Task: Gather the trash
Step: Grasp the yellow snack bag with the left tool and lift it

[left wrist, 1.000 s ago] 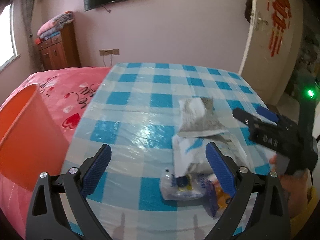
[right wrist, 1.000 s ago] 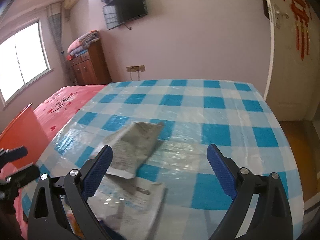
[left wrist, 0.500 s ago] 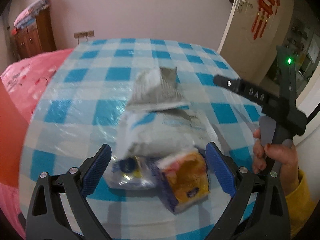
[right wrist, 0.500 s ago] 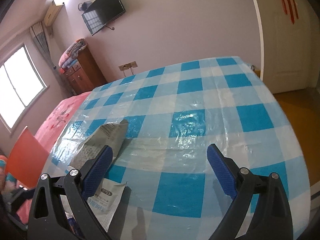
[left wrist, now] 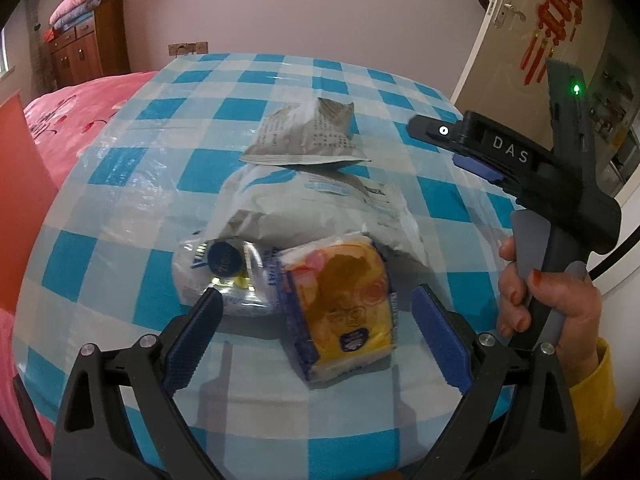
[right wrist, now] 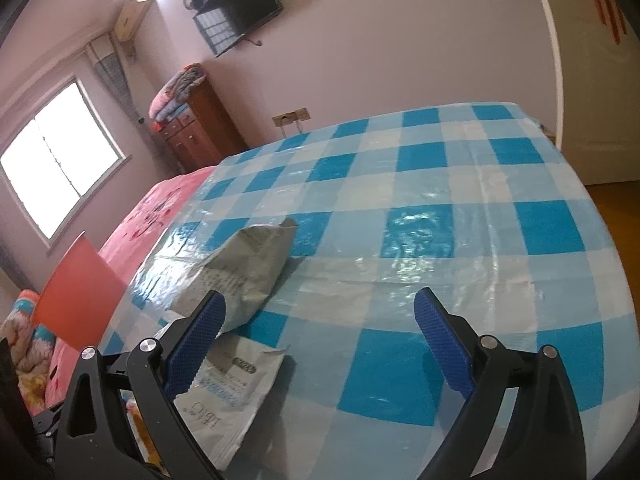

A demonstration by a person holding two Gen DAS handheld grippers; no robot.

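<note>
At my far left an orange bin (left wrist: pixel 18 200) shows only as a slab of its wall at the frame edge, standing off the table beside the pink bedspread (left wrist: pixel 72 108). The blue-checked tablecloth (left wrist: pixel 160 112) fills the middle.

My left gripper (left wrist: pixel 316 320) hangs low over the near edge of the table, tilted downward, its blue-padded fingers spread wide and holding nothing. Between and just beyond them lies the trash. The left finger's tip sits right at a clear crinkled wrapper with a dark blue round mark (left wrist: pixel 218 276). Touching it on the right is a yellow snack packet (left wrist: pixel 344 304), lying squarely in the gap between my fingers but not gripped. Behind both, overlapping them, is a large white bag with blue print (left wrist: pixel 312 208), and beyond that a grey printed bag (left wrist: pixel 308 136) lies flat, further in on the cloth.

To the right, my right hand (left wrist: pixel 548 300) wraps the grey handle of the other tool, fingers curled around it, a yellow sleeve (left wrist: pixel 592 400) at the wrist. That right gripper (right wrist: pixel 320 324) is held up above the table, aimed across it toward the far wall. From its own camera its fingers stand wide apart and empty over bare cloth, with the grey bag just past the left finger and the white bag under it.
</note>
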